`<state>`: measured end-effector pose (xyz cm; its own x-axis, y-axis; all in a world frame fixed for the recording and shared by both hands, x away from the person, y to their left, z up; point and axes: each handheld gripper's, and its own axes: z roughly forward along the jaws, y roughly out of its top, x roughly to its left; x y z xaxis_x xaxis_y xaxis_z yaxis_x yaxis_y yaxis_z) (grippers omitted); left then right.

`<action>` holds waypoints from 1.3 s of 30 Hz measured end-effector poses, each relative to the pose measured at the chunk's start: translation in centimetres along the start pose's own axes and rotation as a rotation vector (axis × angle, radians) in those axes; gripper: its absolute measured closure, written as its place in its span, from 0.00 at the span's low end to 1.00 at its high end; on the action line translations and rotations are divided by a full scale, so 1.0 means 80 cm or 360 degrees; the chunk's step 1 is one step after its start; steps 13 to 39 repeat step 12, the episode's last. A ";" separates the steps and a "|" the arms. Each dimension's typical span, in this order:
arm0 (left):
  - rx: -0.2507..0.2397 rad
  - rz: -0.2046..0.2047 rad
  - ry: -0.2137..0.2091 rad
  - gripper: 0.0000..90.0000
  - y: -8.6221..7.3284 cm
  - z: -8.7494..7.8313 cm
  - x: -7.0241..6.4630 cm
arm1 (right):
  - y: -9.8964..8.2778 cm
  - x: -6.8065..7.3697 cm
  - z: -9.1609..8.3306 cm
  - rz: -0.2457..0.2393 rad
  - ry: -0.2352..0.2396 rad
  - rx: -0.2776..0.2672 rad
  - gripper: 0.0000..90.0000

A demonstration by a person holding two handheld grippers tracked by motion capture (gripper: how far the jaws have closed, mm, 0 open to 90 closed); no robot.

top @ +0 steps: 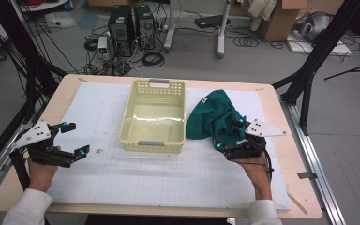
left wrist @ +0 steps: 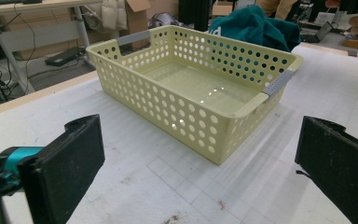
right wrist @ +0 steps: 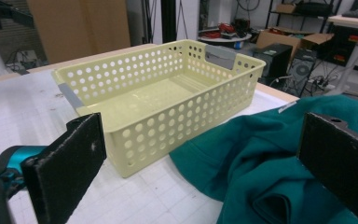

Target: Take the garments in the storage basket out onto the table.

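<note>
Reaching for the green cloth (top: 211, 119)

My right gripper (top: 233, 135) is hovering over it, fingers spread; my left gripper (top: 75, 139) is waiting spread beside the basket (top: 153, 141).

Probably a lab: computer towers (top: 131, 26) and tangled cables (top: 152, 58) on the floor; cardboard boxes (top: 281, 18) behind.

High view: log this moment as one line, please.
right claw: open, at green garment | left claw: open, idle over mat | basket: empty, garment beside it
</note>
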<state>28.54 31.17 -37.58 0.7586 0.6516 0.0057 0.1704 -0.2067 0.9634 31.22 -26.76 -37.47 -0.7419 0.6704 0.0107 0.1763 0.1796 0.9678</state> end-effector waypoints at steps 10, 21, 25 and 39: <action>-0.0004 0.0001 -0.0006 0.02 0.000 0.000 0.000 | -0.007 -0.001 0.001 0.0015 -0.0039 0.0023 0.00; -0.0007 -0.0001 -0.0006 0.02 0.000 0.000 0.000 | -0.007 0.000 0.001 0.0021 -0.0035 0.0033 0.00; -0.0007 -0.0001 -0.0006 0.02 0.000 0.000 0.000 | -0.007 0.000 0.001 0.0021 -0.0035 0.0033 0.00; -0.0007 -0.0001 -0.0006 0.02 0.000 0.000 0.000 | -0.007 0.000 0.001 0.0021 -0.0035 0.0033 0.00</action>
